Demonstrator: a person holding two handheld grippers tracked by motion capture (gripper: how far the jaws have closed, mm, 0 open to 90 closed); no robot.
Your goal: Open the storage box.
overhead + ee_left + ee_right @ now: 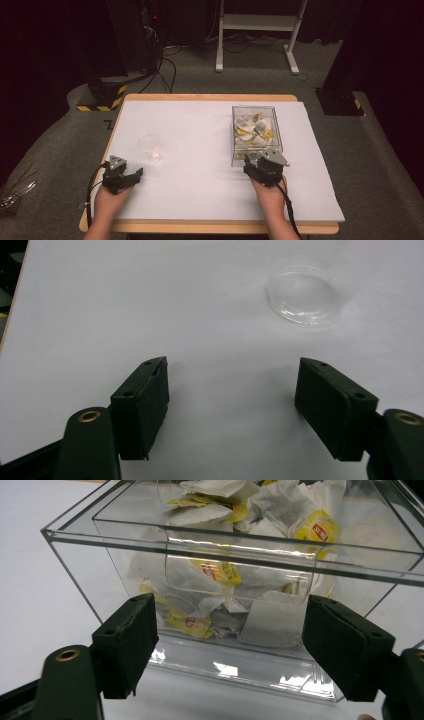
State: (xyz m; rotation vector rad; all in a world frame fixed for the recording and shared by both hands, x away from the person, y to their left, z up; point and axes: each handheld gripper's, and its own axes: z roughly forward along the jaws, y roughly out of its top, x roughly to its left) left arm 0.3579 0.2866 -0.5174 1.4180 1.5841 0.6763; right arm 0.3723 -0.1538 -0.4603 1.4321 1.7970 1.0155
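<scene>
Teabags [220,510], white paper with yellow tags, heaped loose in a clear plastic box [256,134] on the right half of the white table [200,200]. Box open at top; what looks like an inner tray or lip sits below the rim in the right gripper view. Small clear cup [149,144] stands alone on the left half, well apart from the box, apparently empty.

Right gripper [227,645]: low at the box's near wall, jaws spread wide, nothing between them but the wall beyond. No contact I can confirm. Left gripper [232,405]: near the table's front left, jaws likewise wide apart, holding nothing, the cup ahead and a little to its right.

Risks, as judged:
- Right gripper sits below the rim; pushing forward from here would shove or tip the light box rather than reach a bag.
- Bags are tangled by strings and tags; a pinch may lift several.
- Cup is light and clear; a misjudged close by the left gripper could knock it over.
</scene>
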